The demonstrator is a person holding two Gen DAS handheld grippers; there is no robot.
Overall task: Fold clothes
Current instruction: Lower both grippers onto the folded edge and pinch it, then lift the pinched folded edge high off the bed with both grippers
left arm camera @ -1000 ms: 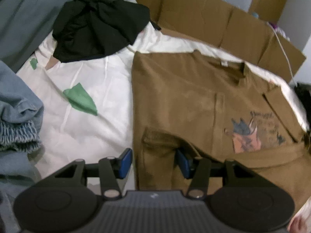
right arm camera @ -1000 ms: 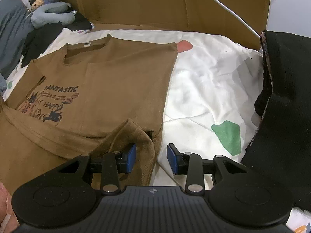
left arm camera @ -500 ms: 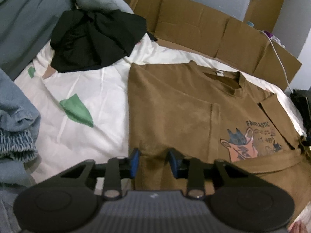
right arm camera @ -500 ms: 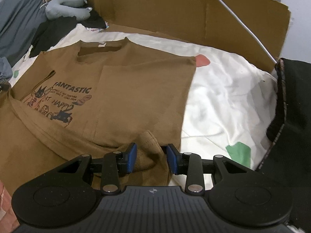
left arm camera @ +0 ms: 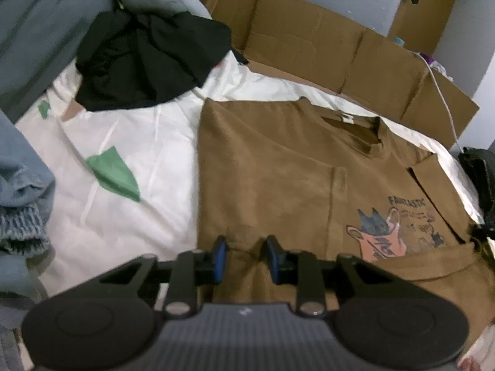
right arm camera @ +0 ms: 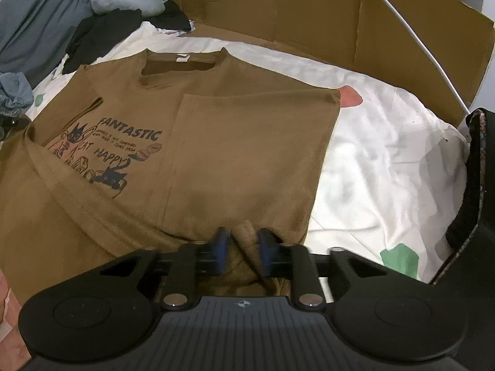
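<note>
A brown T-shirt (left arm camera: pixel 278 170) with a cat print lies face up on the white sheet (left arm camera: pixel 130 130), its sides folded inward and its collar at the far end. My left gripper (left arm camera: pixel 245 255) sits at the shirt's near left edge. Its jaws are closing, and the blue pads (left arm camera: pixel 219 255) pinch a raised fold of brown cloth. In the right wrist view the same T-shirt (right arm camera: pixel 241 142) spreads ahead. My right gripper (right arm camera: pixel 243 247) is at its near right corner, jaws closing on a bunched ridge of the cloth.
A black garment (left arm camera: pixel 148 61) is heaped at the far left, with blue denim (left arm camera: pixel 21 191) at the left edge. Cardboard walls (right arm camera: pixel 309 9) line the far side, crossed by a white cable (right arm camera: pixel 417 37). Another black garment (right arm camera: pixel 476 204) lies at the right.
Both pairs of jaws have narrowed from wide apart to pinching brown cloth. The right gripper has shifted from the shirt's edge onto its corner. The left gripper has kept its place.
</note>
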